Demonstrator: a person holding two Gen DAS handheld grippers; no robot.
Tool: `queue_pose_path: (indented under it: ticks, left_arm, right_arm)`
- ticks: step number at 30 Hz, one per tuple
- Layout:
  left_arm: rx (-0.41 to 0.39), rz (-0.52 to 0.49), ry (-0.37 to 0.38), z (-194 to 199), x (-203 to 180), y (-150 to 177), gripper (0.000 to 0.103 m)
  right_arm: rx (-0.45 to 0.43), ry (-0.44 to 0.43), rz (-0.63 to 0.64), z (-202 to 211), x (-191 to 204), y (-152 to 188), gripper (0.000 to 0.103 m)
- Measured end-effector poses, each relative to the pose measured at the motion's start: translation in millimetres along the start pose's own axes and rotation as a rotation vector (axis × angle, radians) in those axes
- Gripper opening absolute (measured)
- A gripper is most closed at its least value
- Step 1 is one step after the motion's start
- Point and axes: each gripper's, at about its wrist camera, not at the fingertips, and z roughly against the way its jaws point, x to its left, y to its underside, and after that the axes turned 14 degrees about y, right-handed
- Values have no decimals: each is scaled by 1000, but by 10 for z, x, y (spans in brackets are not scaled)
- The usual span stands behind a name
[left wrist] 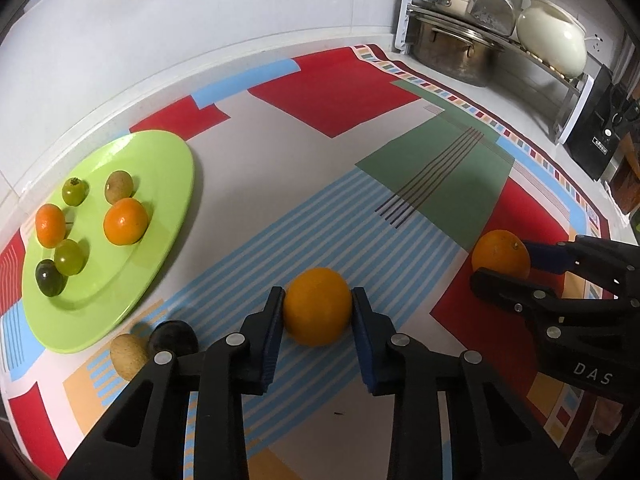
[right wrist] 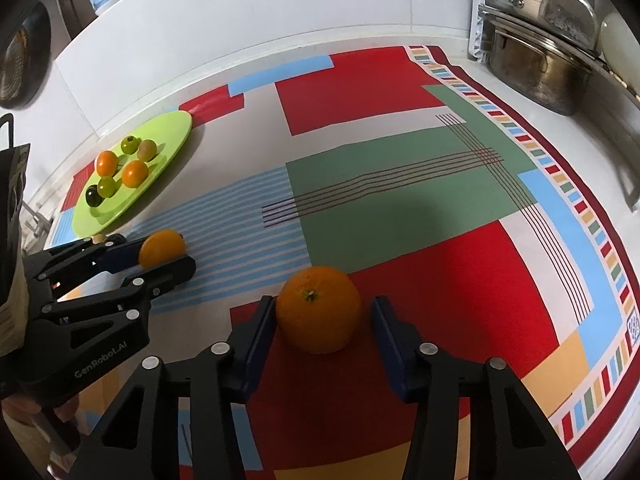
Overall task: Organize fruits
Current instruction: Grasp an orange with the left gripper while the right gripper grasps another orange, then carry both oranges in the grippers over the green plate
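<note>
A green plate (left wrist: 160, 184) at the left holds several small fruits, among them two small oranges (left wrist: 125, 221). It also shows in the right wrist view (right wrist: 168, 136). My left gripper (left wrist: 318, 312) is shut on an orange (left wrist: 317, 306) that rests on the patterned mat. My right gripper (right wrist: 322, 316) is open around a second orange (right wrist: 319, 309): the left finger touches it, the right finger stands a little off. That orange shows in the left wrist view too (left wrist: 501, 254).
A brown fruit (left wrist: 128, 354) and a dark fruit (left wrist: 174, 336) lie on the mat by the plate's near edge. A steel pot (left wrist: 452, 50) and a cream teapot (left wrist: 552, 40) stand on a rack at the back right. A black box (left wrist: 592, 132) stands at the right.
</note>
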Motion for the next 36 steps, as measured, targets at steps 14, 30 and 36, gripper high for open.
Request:
queue_pose_path:
  ticks: [14, 30, 36]
  left_arm:
    - [-52, 29, 1, 256, -67, 11, 33]
    - [-188, 61, -57, 896, -38, 64, 33]
    - [-251, 68, -96, 1180, 12, 85, 33]
  right_arm:
    - [-41, -40, 28, 157, 45, -37, 43]
    - [-162, -120, 97, 606, 286, -207, 43]
    - [-215, -156, 129, 773, 440, -264, 43]
